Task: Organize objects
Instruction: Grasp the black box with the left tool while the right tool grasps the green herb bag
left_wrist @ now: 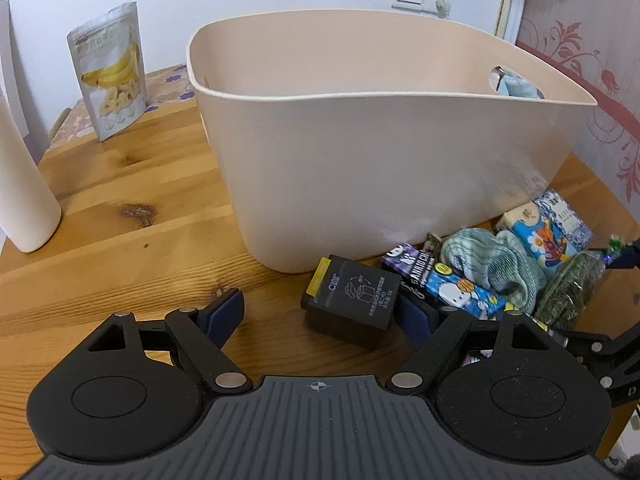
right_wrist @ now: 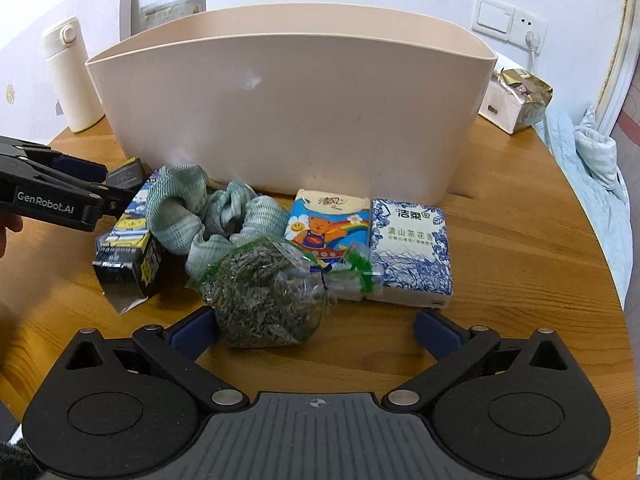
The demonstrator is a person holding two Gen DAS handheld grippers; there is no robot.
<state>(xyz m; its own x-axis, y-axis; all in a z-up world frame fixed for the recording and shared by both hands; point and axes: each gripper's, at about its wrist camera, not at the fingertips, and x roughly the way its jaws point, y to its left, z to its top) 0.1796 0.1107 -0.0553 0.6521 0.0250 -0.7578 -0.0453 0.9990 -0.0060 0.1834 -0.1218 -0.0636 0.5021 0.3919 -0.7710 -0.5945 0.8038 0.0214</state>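
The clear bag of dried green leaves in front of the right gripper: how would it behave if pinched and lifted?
The leaf bag looks soft and loosely filled, so it would probably sag and shift around the fingers. Likely light for its bulk. Its thin, glossy film may slip or crinkle, and a hard squeeze could crush the leaves.

1. A tall beige plastic tub [right_wrist: 288, 120] walls off the middle of the round wooden worktop [left_wrist: 120, 208]; its open top is unobstructed.
2. Clutter crowds the tub's near wall: a black box [left_wrist: 352, 300], a crumpled green cloth [right_wrist: 208, 216], a clear bag of dried leaves [right_wrist: 268, 304] and two tissue packs [right_wrist: 412, 256].
3. Bare wood lies left of the tub, bounded by a white bottle [left_wrist: 20, 184] and a banana-chip pouch [left_wrist: 110, 72].
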